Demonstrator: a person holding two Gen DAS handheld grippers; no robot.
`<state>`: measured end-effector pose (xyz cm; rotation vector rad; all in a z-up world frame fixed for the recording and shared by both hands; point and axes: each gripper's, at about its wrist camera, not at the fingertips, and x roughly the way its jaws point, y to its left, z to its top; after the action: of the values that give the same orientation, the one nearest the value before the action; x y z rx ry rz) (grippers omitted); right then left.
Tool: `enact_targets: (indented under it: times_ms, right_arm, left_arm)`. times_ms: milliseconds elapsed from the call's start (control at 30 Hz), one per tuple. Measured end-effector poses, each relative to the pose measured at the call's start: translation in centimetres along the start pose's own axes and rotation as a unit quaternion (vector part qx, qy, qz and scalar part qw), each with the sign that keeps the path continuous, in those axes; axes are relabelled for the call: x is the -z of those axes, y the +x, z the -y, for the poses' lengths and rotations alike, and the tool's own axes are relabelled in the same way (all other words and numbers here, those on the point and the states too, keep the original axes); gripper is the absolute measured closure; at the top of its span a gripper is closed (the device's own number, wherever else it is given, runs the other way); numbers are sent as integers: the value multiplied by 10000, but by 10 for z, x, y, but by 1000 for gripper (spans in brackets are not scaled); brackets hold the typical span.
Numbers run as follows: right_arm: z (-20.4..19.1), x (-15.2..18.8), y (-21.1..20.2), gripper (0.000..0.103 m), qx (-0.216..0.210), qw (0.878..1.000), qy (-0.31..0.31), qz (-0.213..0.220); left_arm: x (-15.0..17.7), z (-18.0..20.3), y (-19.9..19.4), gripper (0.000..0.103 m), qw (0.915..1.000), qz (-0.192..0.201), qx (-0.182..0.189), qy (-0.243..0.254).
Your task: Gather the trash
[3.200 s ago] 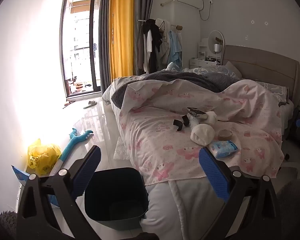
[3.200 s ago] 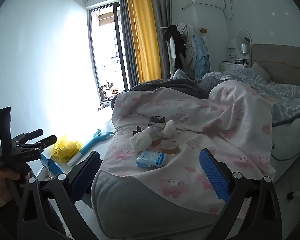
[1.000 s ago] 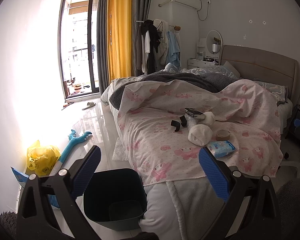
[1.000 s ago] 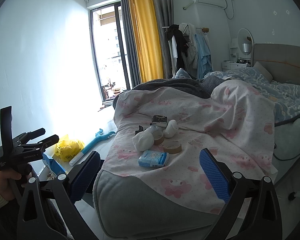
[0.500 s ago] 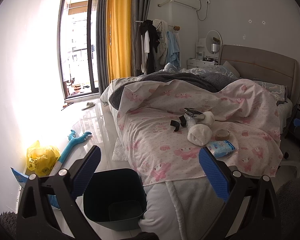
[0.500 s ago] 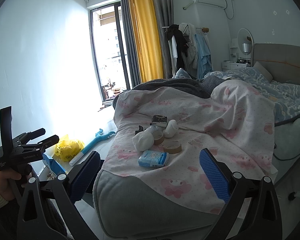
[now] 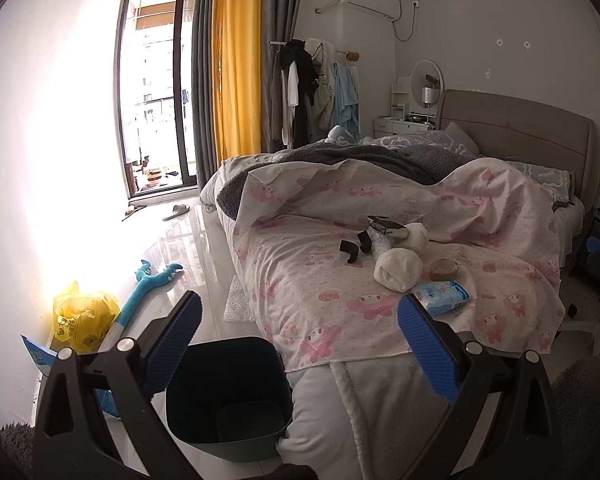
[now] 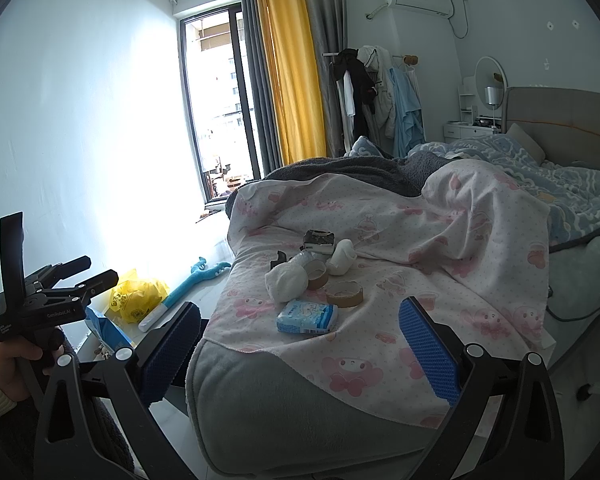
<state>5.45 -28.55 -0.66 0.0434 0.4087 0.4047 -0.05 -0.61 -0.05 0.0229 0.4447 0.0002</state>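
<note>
A pile of trash lies on the pink bedsheet (image 8: 384, 320): a blue tissue pack (image 8: 307, 317), a white crumpled wad (image 8: 286, 280), two tape rolls (image 8: 344, 294), a small white wad (image 8: 341, 256), a crushed bottle and dark bits. It also shows in the left wrist view, with the tissue pack (image 7: 442, 294) and white wad (image 7: 397, 269). A dark green bin (image 7: 204, 364) stands on the floor at the bed's foot. My left gripper (image 7: 298, 334) is open and empty above the bin. My right gripper (image 8: 300, 344) is open and empty, short of the tissue pack.
A yellow plastic bag (image 7: 82, 317), a blue toy (image 7: 148, 285) and a blue packet lie on the floor by the left wall. A sheet of bubble wrap (image 7: 238, 300) lies beside the bed. Clothes rack, curtains and glass door stand at the back.
Both views have drifted only slightly over the last second. Both grippers stay open and nothing on the bed has moved.
</note>
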Motion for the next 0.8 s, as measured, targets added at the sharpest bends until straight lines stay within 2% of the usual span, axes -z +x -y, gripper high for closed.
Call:
enact_targets:
  times_ms: [567, 800]
  right_arm:
    - [-1, 1, 2, 3, 11, 10000, 2, -25]
    - [-11, 2, 13, 3, 348, 9984, -302, -334]
  left_arm:
    - [-1, 3, 0, 3, 10000, -15, 28, -16]
    - [-6, 5, -7, 3, 9993, -61, 273, -231]
